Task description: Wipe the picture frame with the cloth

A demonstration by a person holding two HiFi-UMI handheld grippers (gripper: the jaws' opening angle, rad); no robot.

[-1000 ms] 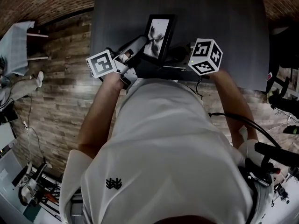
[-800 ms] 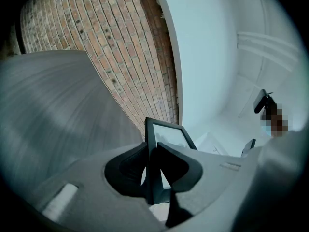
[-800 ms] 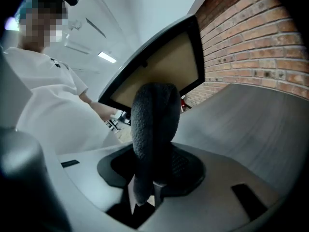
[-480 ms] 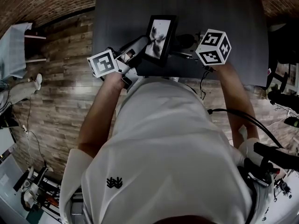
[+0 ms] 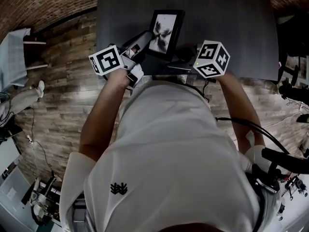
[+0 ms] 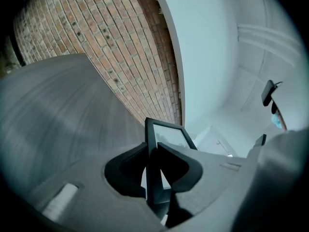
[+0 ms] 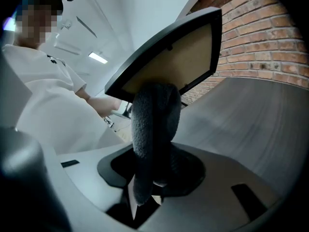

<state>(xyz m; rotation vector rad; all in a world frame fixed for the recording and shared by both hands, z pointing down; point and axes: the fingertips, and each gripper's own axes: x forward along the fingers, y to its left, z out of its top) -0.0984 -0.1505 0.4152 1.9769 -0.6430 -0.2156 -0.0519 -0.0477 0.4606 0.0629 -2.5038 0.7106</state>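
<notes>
The picture frame is being held up over the near part of the dark table, a little tilted, with its picture side being shown to the head view. Its side bar is being squeezed tight between the jaws of the left gripper, just as it was a second ago. The frame is now being seen a bit farther up the table than before, so it is likely being lifted or tipped a little for the wipe. The cloth, dark and fluffy, is being pinched in a bunch by the jaws of the right gripper. Its top is being pressed against the brown back board of the frame, near the lower edge. Half a second ago the right gripper was being pushed farther out over the table. Now it is being pulled back toward the person's white shirt. So a rubbing stroke, out and back, is being made on the back of the frame. The wiping is judged to be under way. The picture side is not being touched by the cloth right now, so that side may be waiting its turn. A wooden floor is being seen beside the table.
</notes>
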